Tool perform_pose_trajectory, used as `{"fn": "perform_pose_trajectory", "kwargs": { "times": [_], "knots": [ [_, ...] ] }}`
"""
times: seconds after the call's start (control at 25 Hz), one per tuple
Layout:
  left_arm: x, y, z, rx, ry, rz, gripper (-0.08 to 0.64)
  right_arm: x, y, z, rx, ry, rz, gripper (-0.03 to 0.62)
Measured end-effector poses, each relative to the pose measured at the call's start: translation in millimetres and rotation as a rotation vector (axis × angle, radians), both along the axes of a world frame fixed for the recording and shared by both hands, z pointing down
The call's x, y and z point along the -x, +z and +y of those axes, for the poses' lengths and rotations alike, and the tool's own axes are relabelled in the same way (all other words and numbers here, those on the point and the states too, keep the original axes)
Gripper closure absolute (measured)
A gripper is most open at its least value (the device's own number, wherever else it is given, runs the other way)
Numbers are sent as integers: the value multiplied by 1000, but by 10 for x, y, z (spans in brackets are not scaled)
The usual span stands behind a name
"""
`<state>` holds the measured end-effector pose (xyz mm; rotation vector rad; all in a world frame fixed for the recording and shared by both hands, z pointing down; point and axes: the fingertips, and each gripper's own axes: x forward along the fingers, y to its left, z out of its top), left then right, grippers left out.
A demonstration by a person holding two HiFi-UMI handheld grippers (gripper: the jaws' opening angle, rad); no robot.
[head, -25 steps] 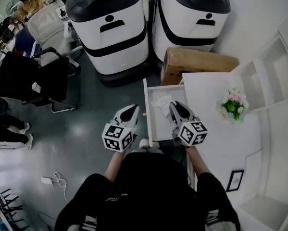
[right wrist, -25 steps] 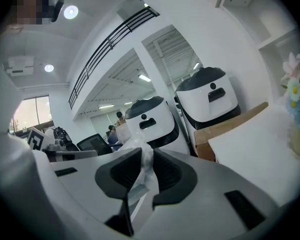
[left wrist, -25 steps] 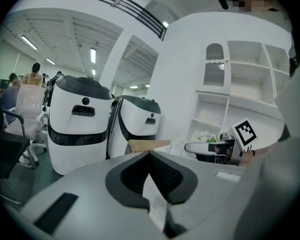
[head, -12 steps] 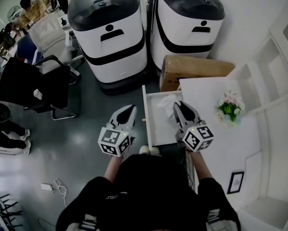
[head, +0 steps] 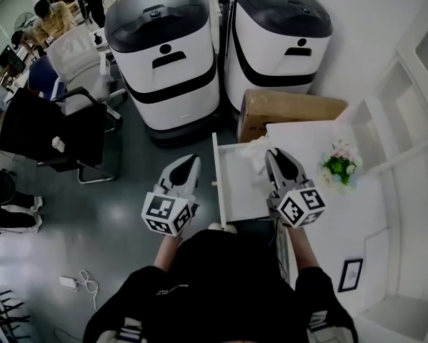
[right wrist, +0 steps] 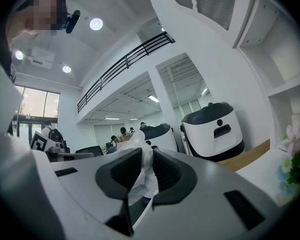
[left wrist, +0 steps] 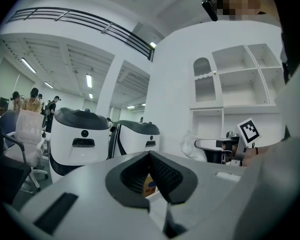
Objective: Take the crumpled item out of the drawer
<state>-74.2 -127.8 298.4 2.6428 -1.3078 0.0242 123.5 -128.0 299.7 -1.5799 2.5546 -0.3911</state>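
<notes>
The white drawer (head: 238, 189) stands pulled open below me, beside the white table (head: 328, 206). My right gripper (head: 276, 157) is shut on the crumpled item (head: 258, 149), a wad of thin white plastic, and holds it over the drawer's far right corner. In the right gripper view the crumpled item (right wrist: 135, 139) is pinched between the dark pads of the right gripper (right wrist: 144, 156) and sticks out above them. My left gripper (head: 188, 167) hovers left of the drawer, over the floor; its jaws (left wrist: 150, 156) meet at the tips with nothing between them.
Two white and black machines (head: 167, 56) (head: 278, 38) stand beyond the drawer, with a cardboard box (head: 289, 109) against them. A flower bunch (head: 340, 164) and a small picture frame (head: 351, 270) sit on the table. Black chairs (head: 56, 127) stand at left, white shelves (head: 414, 113) at right.
My right gripper has lifted the crumpled item from the drawer's floor and carried it up and to the right. The left gripper has stayed beside the drawer.
</notes>
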Motion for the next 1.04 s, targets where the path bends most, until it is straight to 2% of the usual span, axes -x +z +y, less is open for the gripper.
{"fn": "perform_pose_trajectory", "kwargs": {
  "times": [1.04],
  "knots": [
    [146,-113,52,-40,-54,-28,563,-69,-120,75,-71,33,72,538]
  ]
}}
